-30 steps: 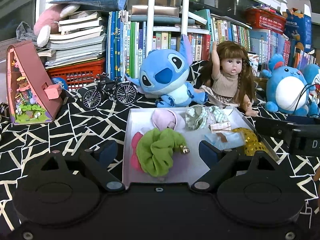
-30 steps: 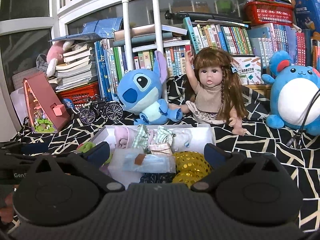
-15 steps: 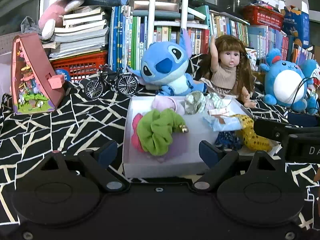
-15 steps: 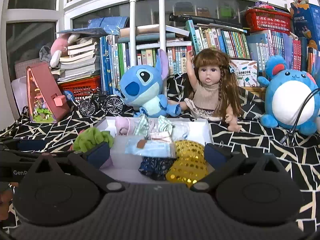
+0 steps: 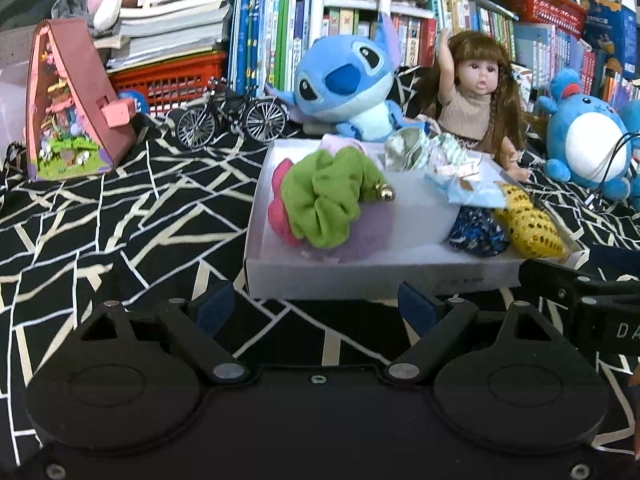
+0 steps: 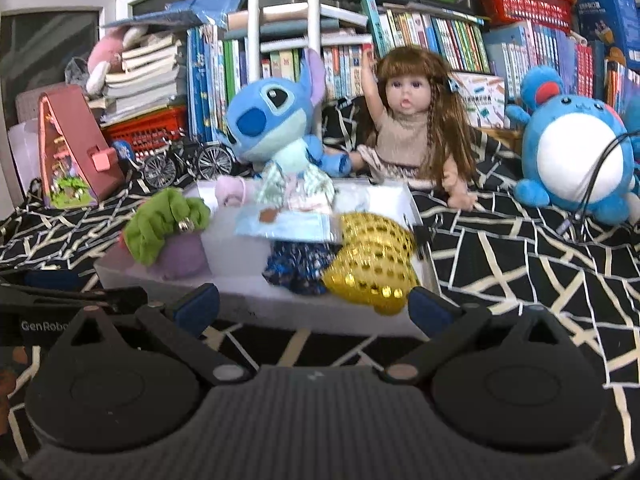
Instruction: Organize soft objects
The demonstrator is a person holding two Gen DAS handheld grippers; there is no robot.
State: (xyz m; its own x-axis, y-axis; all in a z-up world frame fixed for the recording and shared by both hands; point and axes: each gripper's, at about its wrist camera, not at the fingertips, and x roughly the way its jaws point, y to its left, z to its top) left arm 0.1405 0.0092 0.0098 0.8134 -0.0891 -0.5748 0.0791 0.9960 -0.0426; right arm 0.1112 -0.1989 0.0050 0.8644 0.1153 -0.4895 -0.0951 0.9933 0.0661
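Green scrunchie point(image 5: 328, 196) sits in the white box point(image 5: 360, 276) just beyond my left fingers point(image 5: 316, 308) and right fingers point(image 6: 314, 312), both spread wide and empty.

Pink scrunchie point(image 5: 280, 210) mostly hidden — under green scrunchie point(image 5: 324, 200).

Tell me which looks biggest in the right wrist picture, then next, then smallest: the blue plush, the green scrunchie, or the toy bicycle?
1. Blue plush, clearly the largest.
2. Green scrunchie and toy bicycle look about alike; the bicycle stands farther back and is partly hidden, so I won't rank them.
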